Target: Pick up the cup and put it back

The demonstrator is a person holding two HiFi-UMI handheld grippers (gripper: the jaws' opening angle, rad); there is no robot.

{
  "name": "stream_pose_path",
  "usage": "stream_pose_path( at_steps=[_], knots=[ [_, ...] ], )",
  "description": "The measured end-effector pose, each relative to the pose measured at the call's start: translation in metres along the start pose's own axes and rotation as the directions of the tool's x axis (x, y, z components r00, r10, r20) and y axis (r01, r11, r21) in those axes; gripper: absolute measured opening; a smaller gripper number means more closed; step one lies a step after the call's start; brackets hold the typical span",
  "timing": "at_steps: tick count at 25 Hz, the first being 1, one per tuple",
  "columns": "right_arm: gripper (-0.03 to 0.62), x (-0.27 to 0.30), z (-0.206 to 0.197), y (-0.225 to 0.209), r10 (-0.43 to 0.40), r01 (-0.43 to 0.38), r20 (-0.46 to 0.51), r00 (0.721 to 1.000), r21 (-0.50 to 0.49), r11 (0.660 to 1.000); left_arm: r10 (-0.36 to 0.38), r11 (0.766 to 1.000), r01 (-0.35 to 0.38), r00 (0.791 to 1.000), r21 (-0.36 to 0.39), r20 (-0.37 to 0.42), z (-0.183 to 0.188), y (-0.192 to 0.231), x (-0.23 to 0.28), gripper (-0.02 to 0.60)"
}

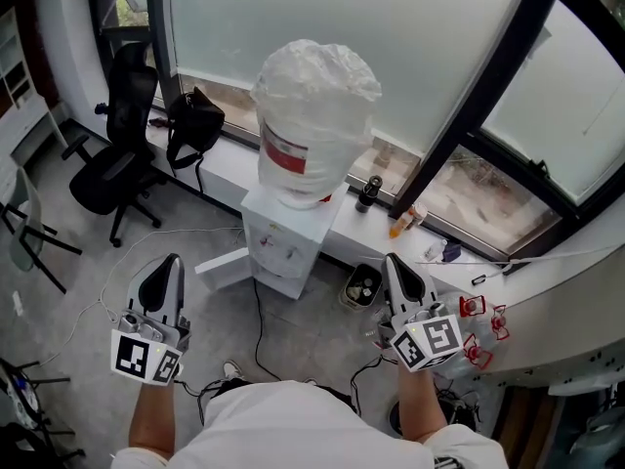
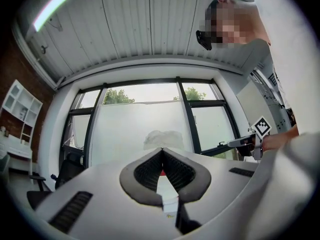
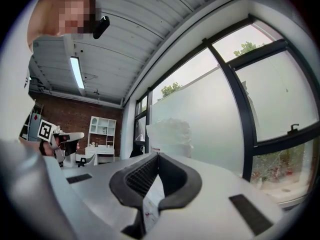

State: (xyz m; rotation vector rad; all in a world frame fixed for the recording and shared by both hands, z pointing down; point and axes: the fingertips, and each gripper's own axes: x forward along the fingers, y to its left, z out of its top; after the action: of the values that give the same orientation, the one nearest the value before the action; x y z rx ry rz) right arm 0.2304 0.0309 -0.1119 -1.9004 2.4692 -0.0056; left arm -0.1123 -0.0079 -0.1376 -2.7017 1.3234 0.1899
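Head view shows the person standing over a grey floor, with an office chair (image 1: 122, 154) at the upper left and a black bag (image 1: 193, 123) on the window ledge (image 1: 234, 159) beside it. At the lower left the left gripper (image 1: 173, 260) is held over the floor. In the left gripper view its fingers (image 2: 140, 171) are pressed together at the tips, with nothing between them. In the middle of the frame stands a white water dispenser (image 1: 288, 237), its bottle (image 1: 312, 115) wrapped in clear plastic.

No cup can be made out for certain. Just right of the dispenser a small dark vessel (image 1: 368, 191) stands upright on the ledge, and it may be the cup, though it is too small to tell. Below it, on the floor, is a bin (image 1: 363, 286). At the lower right the right gripper (image 1: 393, 259) hangs beside the bin. In the right gripper view its fingers (image 3: 132, 176) are likewise closed tip to tip and empty.

Both grippers are well apart from the ledge and carry nothing. By my reading the task is either not yet begun or already finished, and these views cannot settle which. If it is not begun, everything is left: reaching the ledge, opening the fingers, lifting the cup and setting it back
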Motion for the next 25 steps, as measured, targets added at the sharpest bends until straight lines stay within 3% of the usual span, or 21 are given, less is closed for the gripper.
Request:
stream_pose_path(
  at_steps=[8,25],
  knots=[
    [0.020,-0.028,-0.014,-0.017,-0.097,0.094,0.057,0.994,0.056,0.994,0.101,0.994,-0.103,0.994,-0.032,-0.043,-0.022,0.008,-0.028,0.023],
    [0.020,-0.020,-0.011,0.001,-0.041,0.042,0.047,0.998,-0.017,0.999,0.107,0.992,-0.108,0.994,-0.060,-0.021,-0.029,-0.018,-0.023,0.023]
  ],
)
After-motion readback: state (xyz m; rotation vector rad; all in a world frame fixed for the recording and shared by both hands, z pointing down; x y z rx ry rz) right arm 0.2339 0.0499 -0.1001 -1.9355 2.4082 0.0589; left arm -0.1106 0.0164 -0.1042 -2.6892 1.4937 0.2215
